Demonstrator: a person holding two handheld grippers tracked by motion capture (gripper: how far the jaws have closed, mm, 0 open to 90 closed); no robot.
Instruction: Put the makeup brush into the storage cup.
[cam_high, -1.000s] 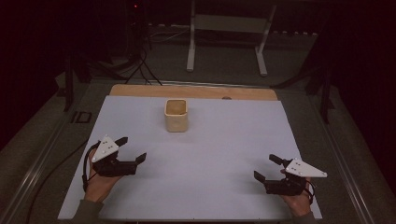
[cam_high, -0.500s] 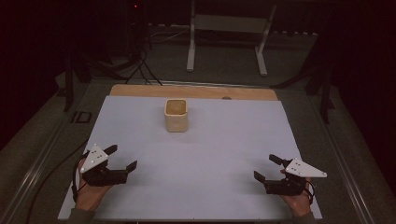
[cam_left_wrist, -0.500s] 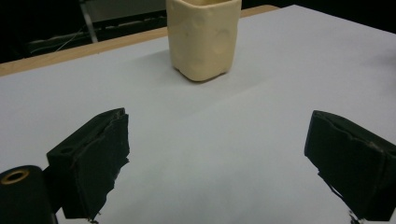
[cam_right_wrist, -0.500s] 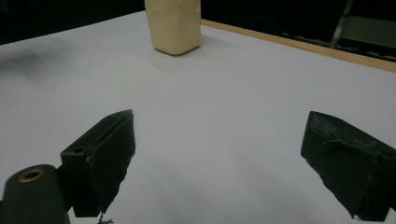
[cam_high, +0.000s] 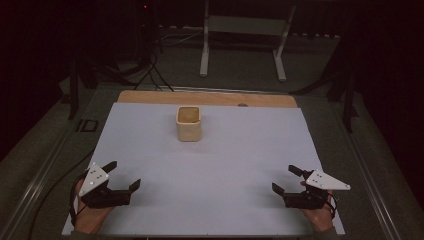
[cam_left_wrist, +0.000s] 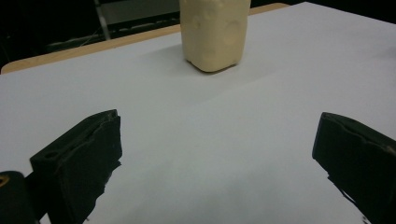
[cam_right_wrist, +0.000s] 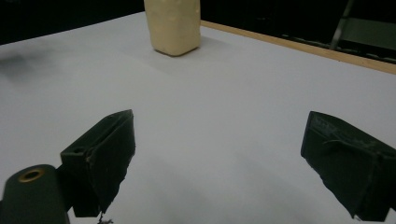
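Observation:
A cream square cup (cam_high: 188, 125) stands upright on the white sheet (cam_high: 225, 165), toward the far middle. My left gripper (cam_high: 123, 175) rests near the front left corner, held by a hand. Its jaws have just been opening and stand wide, with nothing between them. In the left gripper view the cup (cam_left_wrist: 215, 32) is well ahead of the left gripper (cam_left_wrist: 218, 121). My right gripper (cam_high: 284, 178) sits near the front right corner, open and empty. From there the cup (cam_right_wrist: 173, 25) lies far ahead and to the left of the right gripper (cam_right_wrist: 219, 119).
A wooden strip (cam_high: 210, 98) borders the sheet's far edge. Behind the table stand the metal legs of a frame (cam_high: 205, 55), with cables (cam_high: 150, 70) on the dark floor at the back left. A cable (cam_high: 55, 190) trails off the left side.
My left gripper has moved left and toward the near edge of the sheet. The right gripper and the cup have kept still.

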